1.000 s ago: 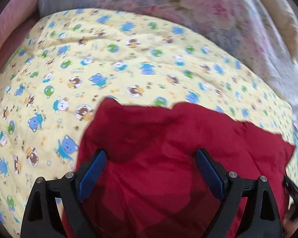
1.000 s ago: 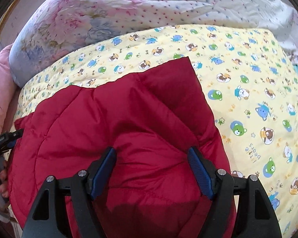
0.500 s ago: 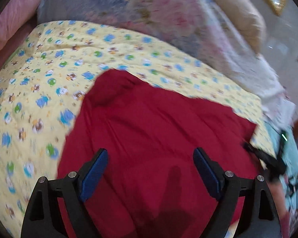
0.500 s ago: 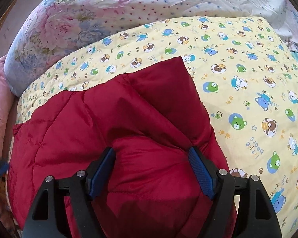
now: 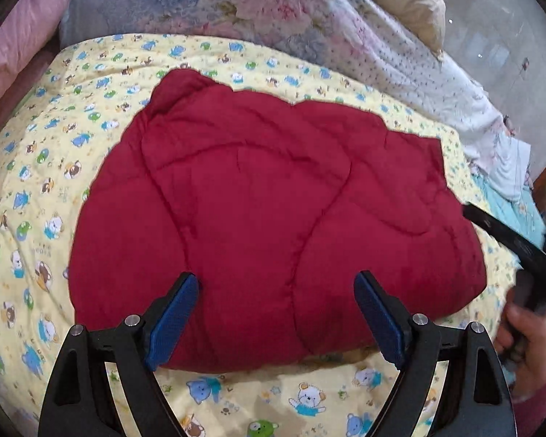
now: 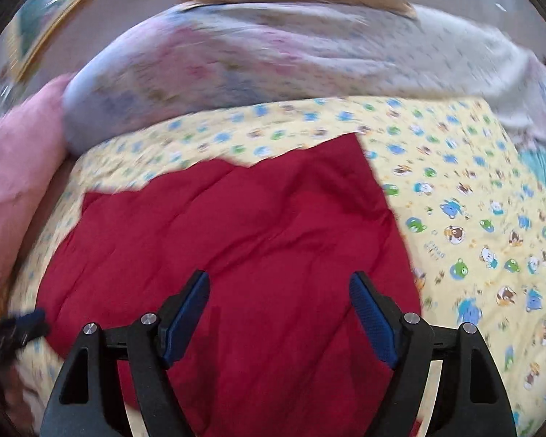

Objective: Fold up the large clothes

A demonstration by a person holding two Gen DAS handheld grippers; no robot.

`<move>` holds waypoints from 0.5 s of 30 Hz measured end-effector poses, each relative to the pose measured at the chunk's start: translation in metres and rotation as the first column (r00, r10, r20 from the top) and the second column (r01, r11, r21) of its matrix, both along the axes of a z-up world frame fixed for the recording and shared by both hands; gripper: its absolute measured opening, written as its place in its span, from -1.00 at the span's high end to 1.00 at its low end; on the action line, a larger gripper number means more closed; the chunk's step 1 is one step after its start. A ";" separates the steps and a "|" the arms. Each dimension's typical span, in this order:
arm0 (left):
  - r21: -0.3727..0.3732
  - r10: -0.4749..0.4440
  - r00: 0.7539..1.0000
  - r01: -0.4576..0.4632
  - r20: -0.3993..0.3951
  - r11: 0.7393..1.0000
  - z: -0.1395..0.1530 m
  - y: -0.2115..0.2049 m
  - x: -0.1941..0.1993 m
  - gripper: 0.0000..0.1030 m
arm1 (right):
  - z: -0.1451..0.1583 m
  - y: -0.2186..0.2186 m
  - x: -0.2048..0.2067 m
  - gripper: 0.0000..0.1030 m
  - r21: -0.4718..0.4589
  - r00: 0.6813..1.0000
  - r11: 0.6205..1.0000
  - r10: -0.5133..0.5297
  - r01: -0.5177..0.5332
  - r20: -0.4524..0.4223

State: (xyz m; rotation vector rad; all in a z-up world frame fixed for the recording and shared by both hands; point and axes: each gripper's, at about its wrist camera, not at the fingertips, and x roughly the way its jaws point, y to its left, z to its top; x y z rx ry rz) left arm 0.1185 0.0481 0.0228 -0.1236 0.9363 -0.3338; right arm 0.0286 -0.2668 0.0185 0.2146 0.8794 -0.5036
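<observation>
Probably the red padded jacket (image 5: pixel 273 211) is light, soft and puffy, best taken at an edge, while the left gripper (image 5: pixel 276 313) and the right gripper (image 6: pixel 278 313), whose jaws have just been opening, both hang spread wide above it, holding nothing.

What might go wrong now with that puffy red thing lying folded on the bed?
The red padded garment looks thick and springy, and neither the left tool nor the right tool grips it; both stand open, so the fold could puff back open. It lies on a soft yellow cartoon quilt, so pressing may shift it. Its far edge looks uneven, which may skew another fold.
</observation>
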 end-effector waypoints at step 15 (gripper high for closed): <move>0.127 -0.019 1.000 0.018 0.008 0.992 -0.024 -0.034 0.022 -0.95 | -0.052 -0.001 -0.019 -0.66 0.013 0.985 0.996 -0.081 0.084 -0.150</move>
